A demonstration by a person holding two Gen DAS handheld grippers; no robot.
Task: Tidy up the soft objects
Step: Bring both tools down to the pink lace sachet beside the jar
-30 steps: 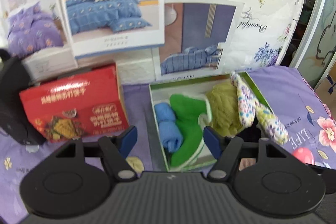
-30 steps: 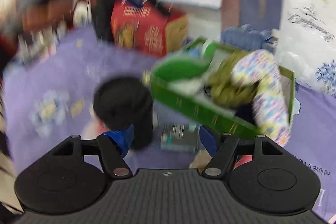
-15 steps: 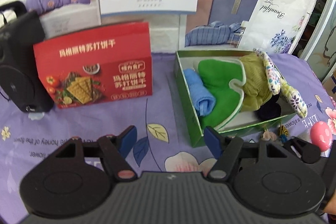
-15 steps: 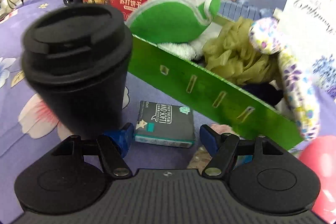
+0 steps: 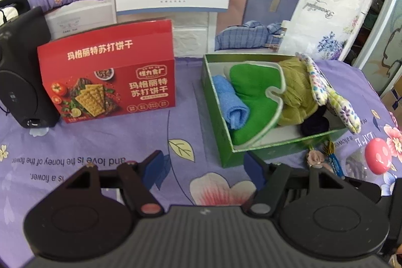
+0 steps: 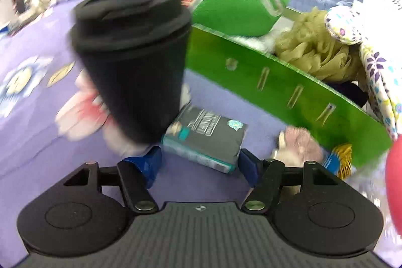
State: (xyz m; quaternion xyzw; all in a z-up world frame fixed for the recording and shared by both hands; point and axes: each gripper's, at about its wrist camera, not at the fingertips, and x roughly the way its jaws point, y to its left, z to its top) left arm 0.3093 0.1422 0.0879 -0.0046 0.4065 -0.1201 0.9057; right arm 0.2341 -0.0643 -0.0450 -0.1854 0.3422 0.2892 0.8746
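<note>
The left gripper [image 5: 203, 167], black with two blue-padded fingers [image 5: 154, 166], pointed down at a slant toward the surface. Its jaws stood apart and nothing was between the pads. The right gripper [image 6: 199, 162], of the same black build with blue pads, also pointed down at a slant, close to the surface. Its jaws stood apart too and pressed on nothing. In the right wrist view the left gripper appeared far at the upper left, slightly blurred.

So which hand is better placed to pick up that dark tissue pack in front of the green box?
Right. The right gripper hangs with open jaws just short of the tissue pack. The left gripper faces bare cloth by the green box corner.
</note>
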